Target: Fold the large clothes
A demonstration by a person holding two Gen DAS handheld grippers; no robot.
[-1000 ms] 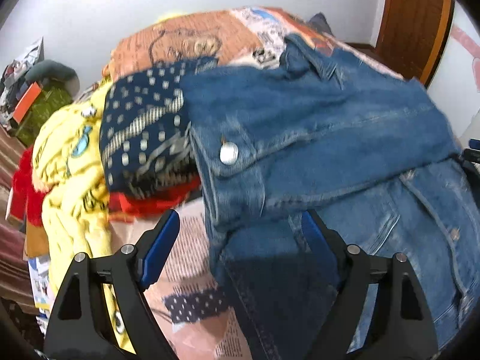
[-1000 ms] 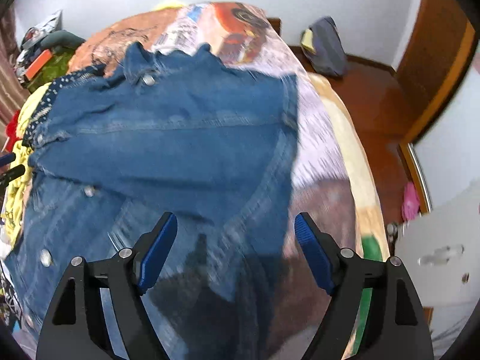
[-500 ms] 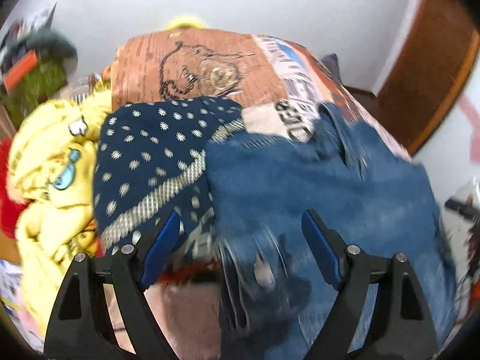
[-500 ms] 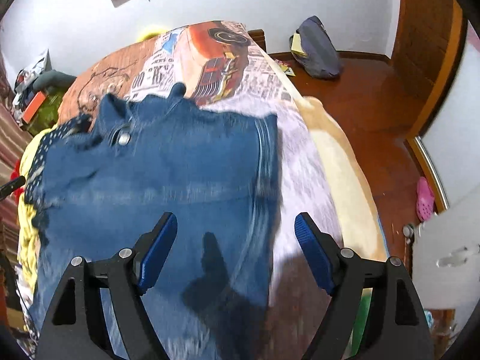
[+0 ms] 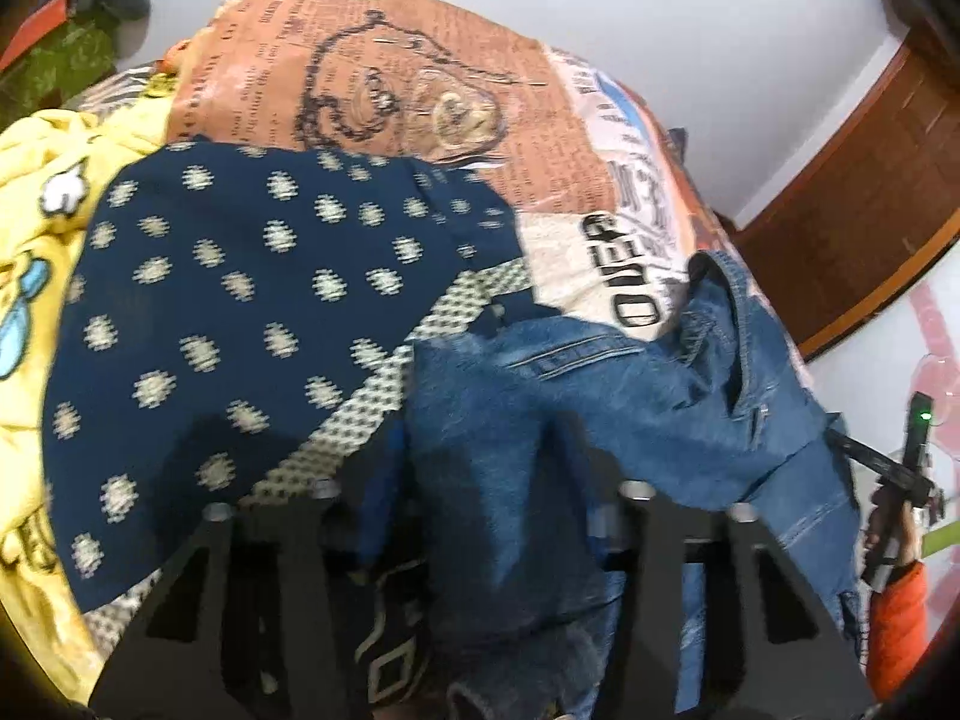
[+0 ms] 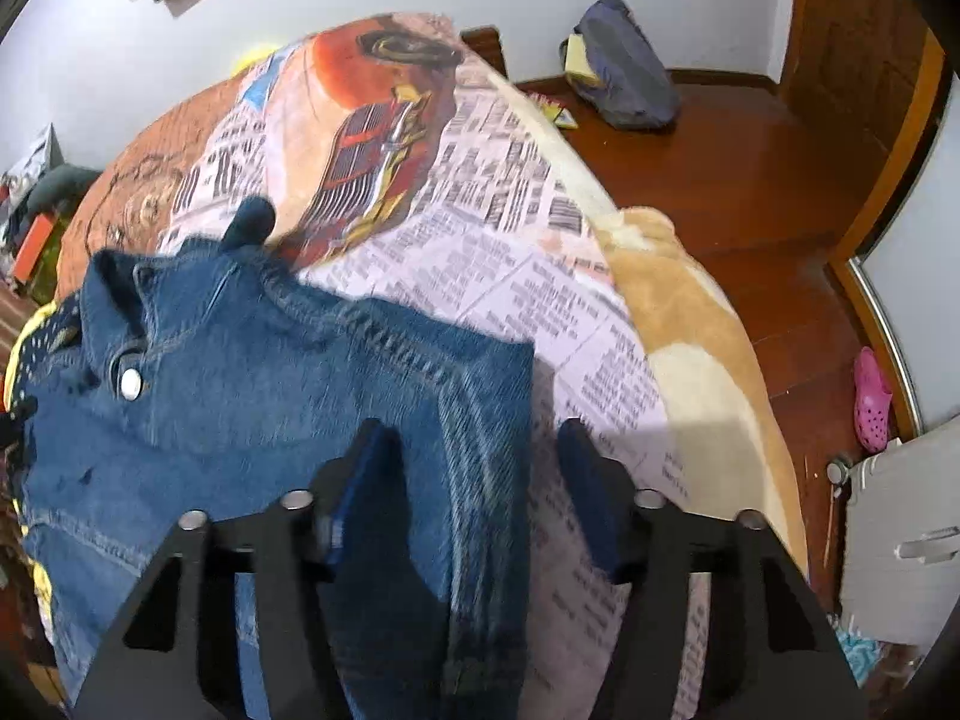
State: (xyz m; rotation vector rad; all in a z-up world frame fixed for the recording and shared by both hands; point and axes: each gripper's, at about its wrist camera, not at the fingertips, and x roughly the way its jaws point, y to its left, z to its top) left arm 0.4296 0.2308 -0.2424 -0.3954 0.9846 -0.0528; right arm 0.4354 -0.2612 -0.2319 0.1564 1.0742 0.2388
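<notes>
A blue denim jacket (image 6: 252,396) lies spread on the printed bedspread (image 6: 516,276), collar at the far end. In the left wrist view the jacket (image 5: 600,408) fills the lower right. My left gripper (image 5: 480,480) is open, its fingers straddling the jacket's left edge, low on the cloth. My right gripper (image 6: 474,468) is open, its fingers straddling the jacket's right edge. Neither gripper has closed on the denim.
A navy dotted garment (image 5: 240,312) and a yellow garment (image 5: 36,240) lie left of the jacket. The bed's right edge drops to a wooden floor (image 6: 750,180) with a grey bag (image 6: 624,72) and a pink shoe (image 6: 873,399). A white cabinet (image 6: 900,546) stands at right.
Both grippers have moved forward and down along the jacket toward its collar end. The fingers now sit closer together around the jacket's side edges.
</notes>
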